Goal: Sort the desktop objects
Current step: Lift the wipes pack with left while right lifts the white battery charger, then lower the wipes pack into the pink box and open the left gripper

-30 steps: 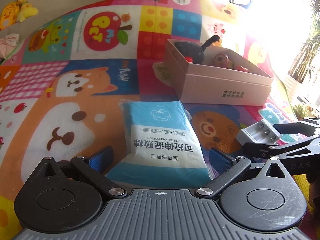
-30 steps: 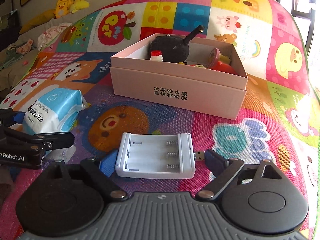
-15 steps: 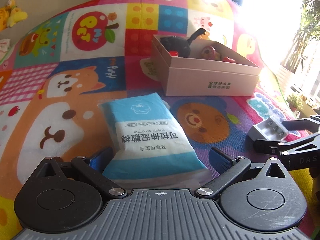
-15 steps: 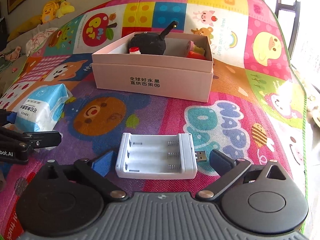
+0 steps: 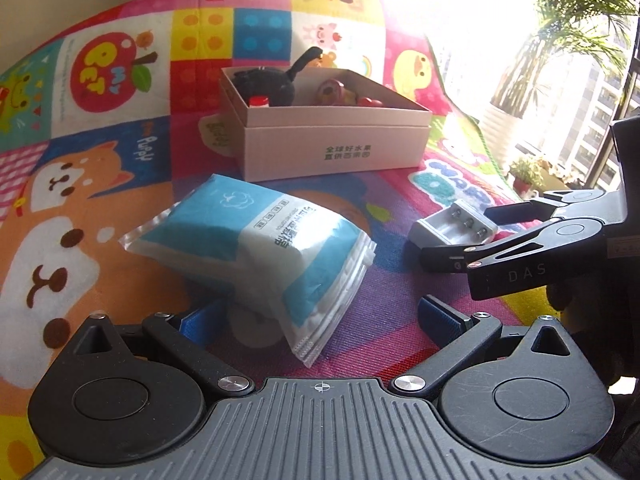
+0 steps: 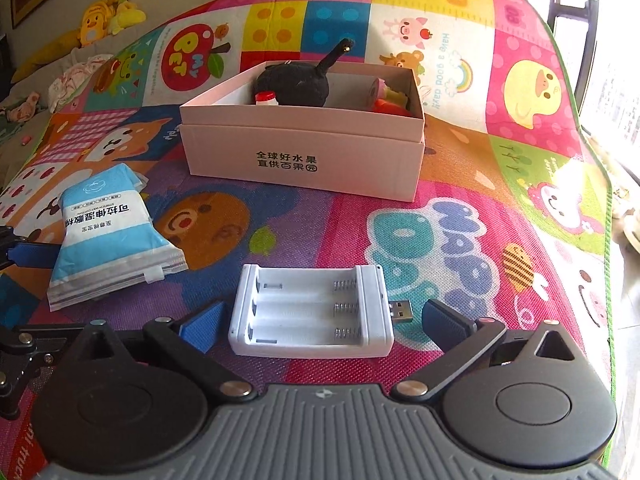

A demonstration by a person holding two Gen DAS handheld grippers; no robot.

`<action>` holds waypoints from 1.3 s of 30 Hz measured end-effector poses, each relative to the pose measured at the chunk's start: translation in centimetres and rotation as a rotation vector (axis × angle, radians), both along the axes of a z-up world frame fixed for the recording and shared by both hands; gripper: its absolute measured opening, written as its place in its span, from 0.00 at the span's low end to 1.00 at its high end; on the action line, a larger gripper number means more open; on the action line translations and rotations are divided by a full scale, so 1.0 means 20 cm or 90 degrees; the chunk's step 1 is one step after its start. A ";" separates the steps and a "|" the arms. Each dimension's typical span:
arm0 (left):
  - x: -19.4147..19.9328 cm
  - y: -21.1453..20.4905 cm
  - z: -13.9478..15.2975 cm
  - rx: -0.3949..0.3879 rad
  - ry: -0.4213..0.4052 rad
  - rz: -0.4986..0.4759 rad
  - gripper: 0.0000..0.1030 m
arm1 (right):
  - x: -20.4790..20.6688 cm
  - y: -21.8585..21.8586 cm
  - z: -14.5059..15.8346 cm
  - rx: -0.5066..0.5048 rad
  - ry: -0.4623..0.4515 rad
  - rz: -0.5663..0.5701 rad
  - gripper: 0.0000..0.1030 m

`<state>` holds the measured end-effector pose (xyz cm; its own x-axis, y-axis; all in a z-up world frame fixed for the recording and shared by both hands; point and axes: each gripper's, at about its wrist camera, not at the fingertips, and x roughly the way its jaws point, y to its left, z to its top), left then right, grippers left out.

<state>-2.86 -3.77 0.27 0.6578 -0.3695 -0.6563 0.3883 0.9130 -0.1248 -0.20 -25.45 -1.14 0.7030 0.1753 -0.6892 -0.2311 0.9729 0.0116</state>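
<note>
A blue and white wet cotton pack [image 5: 256, 232] lies skewed on the play mat, one corner pointing at my left gripper [image 5: 320, 318]. That gripper is open; its left pad sits by the pack's underside and its right pad stands apart. The pack [image 6: 104, 232] also shows at the left of the right wrist view. A white battery charger [image 6: 312, 312] with empty slots and a USB plug lies between the fingers of my right gripper [image 6: 320, 320], which is open with gaps on both sides. The left wrist view shows the charger [image 5: 456, 224] inside the right gripper [image 5: 472, 236].
A pink cardboard box [image 6: 304, 160] stands open farther back on the mat and holds a black plush toy [image 6: 296, 84] and small toys. Yellow plush toys [image 6: 108, 12] lie beyond the mat's far left. The mat's edge [image 6: 600, 208] runs along the right by the window.
The right gripper's jaws have spread wider, away from the charger's ends. The left gripper has swung round, and the pack now lies turned with a corner toward it.
</note>
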 end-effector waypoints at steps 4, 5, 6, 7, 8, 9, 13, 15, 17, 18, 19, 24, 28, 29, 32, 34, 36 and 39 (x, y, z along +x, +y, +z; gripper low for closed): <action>0.05 0.02 0.01 -0.010 0.010 0.030 1.00 | 0.00 0.00 0.00 0.000 0.000 0.000 1.00; 0.07 0.01 0.02 -0.016 0.011 0.034 1.00 | 0.00 0.00 0.00 -0.001 0.000 0.000 1.00; 0.09 0.01 0.04 -0.023 0.011 0.040 1.00 | 0.00 0.00 0.00 -0.001 0.000 -0.001 1.00; 0.11 0.00 0.05 -0.028 0.009 0.044 1.00 | 0.00 0.00 0.00 -0.002 -0.001 -0.002 1.00; 0.13 -0.01 0.06 -0.031 0.008 0.046 1.00 | 0.00 0.00 0.00 -0.002 -0.001 -0.002 1.00; 0.17 -0.02 0.07 -0.030 0.007 0.047 1.00 | 0.00 0.00 0.00 -0.002 -0.001 -0.002 1.00; 0.27 -0.09 0.08 0.008 -0.001 0.050 1.00 | 0.01 -0.01 -0.01 -0.003 -0.003 -0.006 1.00; 0.30 -0.13 0.06 0.038 -0.003 0.049 1.00 | 0.01 -0.01 0.00 -0.003 -0.004 -0.008 1.00; 0.32 -0.15 0.04 0.061 -0.006 0.055 1.00 | 0.01 -0.01 -0.01 -0.002 -0.004 -0.008 1.00; 0.33 -0.15 0.03 0.072 -0.007 0.062 1.00 | 0.00 -0.01 0.00 -0.003 -0.004 -0.008 1.00; 0.34 -0.15 0.03 0.076 -0.008 0.066 1.00 | 0.01 -0.01 0.00 -0.003 -0.004 -0.008 1.00; 0.34 -0.12 0.02 0.082 -0.006 0.075 0.82 | 0.01 -0.01 -0.01 0.001 0.000 -0.007 1.00; 0.31 -0.09 0.03 0.082 -0.006 0.078 0.72 | 0.02 0.00 -0.01 -0.004 0.002 -0.004 1.00; 0.30 -0.09 0.03 0.081 -0.006 0.078 0.72 | 0.02 0.00 -0.01 -0.004 0.003 -0.003 1.00; 0.27 -0.08 0.04 0.077 -0.006 0.075 0.70 | 0.02 0.01 0.00 -0.006 0.003 0.000 1.00; 0.24 -0.07 0.05 0.075 -0.006 0.072 0.70 | 0.02 0.02 0.00 -0.009 0.000 0.012 0.92; 0.20 -0.07 0.07 0.073 -0.008 0.068 0.70 | 0.01 0.03 0.02 -0.011 0.000 0.025 0.88; 0.15 -0.07 0.09 0.068 -0.012 0.059 0.69 | -0.01 0.04 0.04 -0.010 0.004 0.038 0.88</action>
<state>0.18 -5.21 2.12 0.6990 -0.2355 -0.6752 0.3030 0.9528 -0.0186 -0.48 -24.61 -0.32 0.6879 0.2049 -0.6963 -0.2882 0.9576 -0.0029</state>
